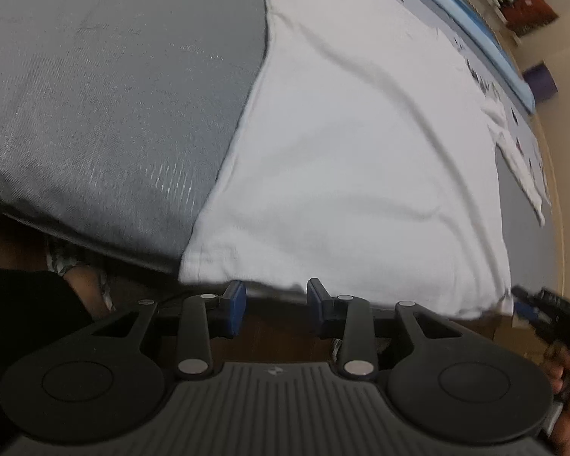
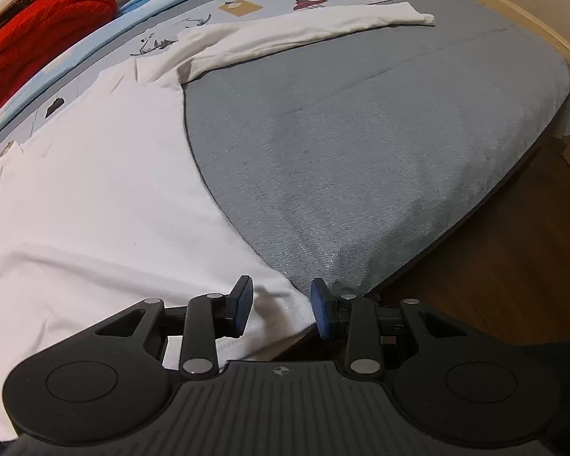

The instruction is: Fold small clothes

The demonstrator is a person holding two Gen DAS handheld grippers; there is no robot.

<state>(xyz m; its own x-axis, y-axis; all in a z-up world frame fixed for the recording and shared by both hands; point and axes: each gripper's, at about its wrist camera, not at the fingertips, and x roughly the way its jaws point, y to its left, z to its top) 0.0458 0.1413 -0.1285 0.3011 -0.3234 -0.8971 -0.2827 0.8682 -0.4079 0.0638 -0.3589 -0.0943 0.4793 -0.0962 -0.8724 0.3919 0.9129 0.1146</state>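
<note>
You have one white long-sleeved shirt [image 1: 353, 152] spread flat on one grey mattress [image 1: 106, 106], its hem at the near edge of the bed. In the right wrist view the same shirt [image 2: 95, 190] fills the frame from 7 to 10 o'clock, and one sleeve [image 2: 304, 26] runs out straight toward 1 o'clock, lying on the grey mattress [image 2: 361, 152] and partly on a patterned sheet [image 2: 247, 3]. Only this one sleeve is visible; the other cannot be seen.

Your left gripper [image 1: 276, 306] sits at 6 o'clock in its own view, its two blue-padded fingers spread, with the shirt hem just beyond the tips. Nothing is pinched between them. Whether the pads touch the cloth cannot be told; the edge is blurred.

Your right gripper [image 2: 282, 309] is also spread, two blue pads apart, straddling the bottom corner of the shirt at the mattress edge. The cloth lies between the fingers, but they are not pressed onto it. In the left wrist view that right gripper [image 1: 543, 311] shows at 4 o'clock, beside the shirt's other bottom corner.

One red knitted item [image 2: 41, 34] lies at 10 o'clock beyond the bed. One blue strip [image 1: 486, 38] borders the far side at 1 o'clock. Wooden floor [image 2: 513, 266] shows at 4 o'clock.
</note>
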